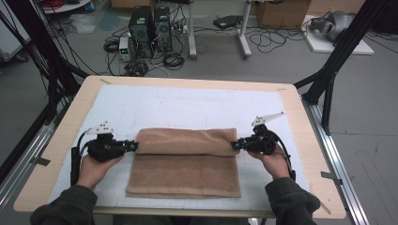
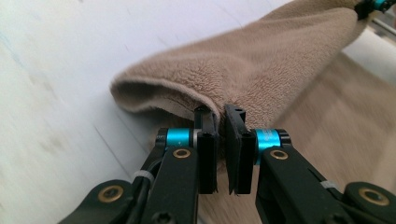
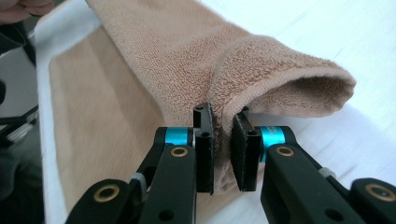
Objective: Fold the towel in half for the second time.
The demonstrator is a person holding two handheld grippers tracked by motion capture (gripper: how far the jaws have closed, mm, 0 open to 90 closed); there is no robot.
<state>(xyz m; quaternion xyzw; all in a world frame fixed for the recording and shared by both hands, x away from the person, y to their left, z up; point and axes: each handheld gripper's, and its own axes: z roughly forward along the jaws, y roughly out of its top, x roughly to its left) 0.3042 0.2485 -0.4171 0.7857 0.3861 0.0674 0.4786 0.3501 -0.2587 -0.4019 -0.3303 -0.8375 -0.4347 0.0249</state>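
A tan towel (image 1: 184, 164) lies on the white mat, its far part lifted and folded over toward the near edge. My left gripper (image 1: 133, 146) is shut on the towel's left end; in the left gripper view the towel (image 2: 261, 70) arches away from my left gripper (image 2: 222, 116), whose pads pinch its edge. My right gripper (image 1: 235, 145) is shut on the right end. From my right gripper (image 3: 223, 119) the towel (image 3: 201, 51) rises as a curled fold. Both ends hang a little above the flat lower layer.
The white gridded mat (image 1: 187, 103) covers a wooden table (image 1: 300, 122). Past the table's far edge stand computer towers (image 1: 150, 28) with cables on the floor. Black frame posts (image 1: 338, 61) flank the table on both sides.
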